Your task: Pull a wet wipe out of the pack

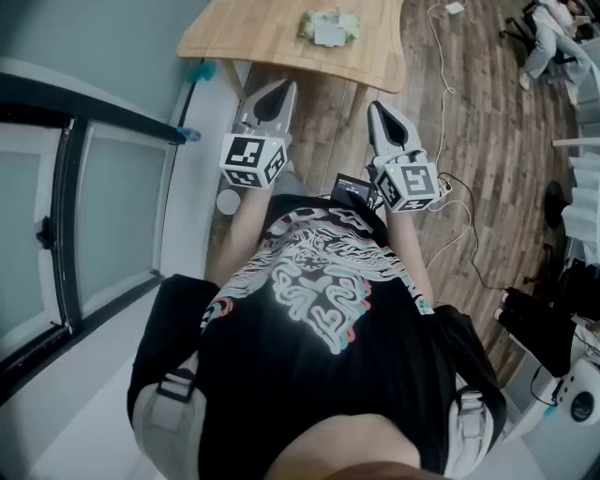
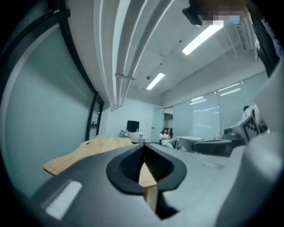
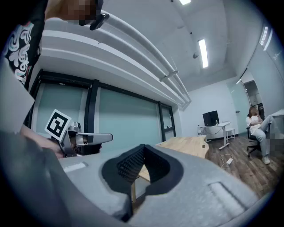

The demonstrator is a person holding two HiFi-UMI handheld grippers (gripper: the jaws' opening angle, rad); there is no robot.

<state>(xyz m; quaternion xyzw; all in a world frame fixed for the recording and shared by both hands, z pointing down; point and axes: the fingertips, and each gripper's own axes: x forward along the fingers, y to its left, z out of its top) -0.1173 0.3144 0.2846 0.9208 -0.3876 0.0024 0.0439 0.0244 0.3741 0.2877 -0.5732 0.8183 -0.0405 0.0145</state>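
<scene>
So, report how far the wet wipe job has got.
Done: nothing that shows. The wet wipe pack lies on the wooden table, with neither gripper touching it. In hand: nothing; the left gripper and right gripper are both shut and empty, held level short of the table. Left: reach the pack, steady it, grip a wipe and pull it out.

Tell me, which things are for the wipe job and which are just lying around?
For the job: wet wipe pack, wooden table under it, left gripper and right gripper, both shut and empty.
Just lying about: white plug on the floor, seated person far off, glass door.
</scene>
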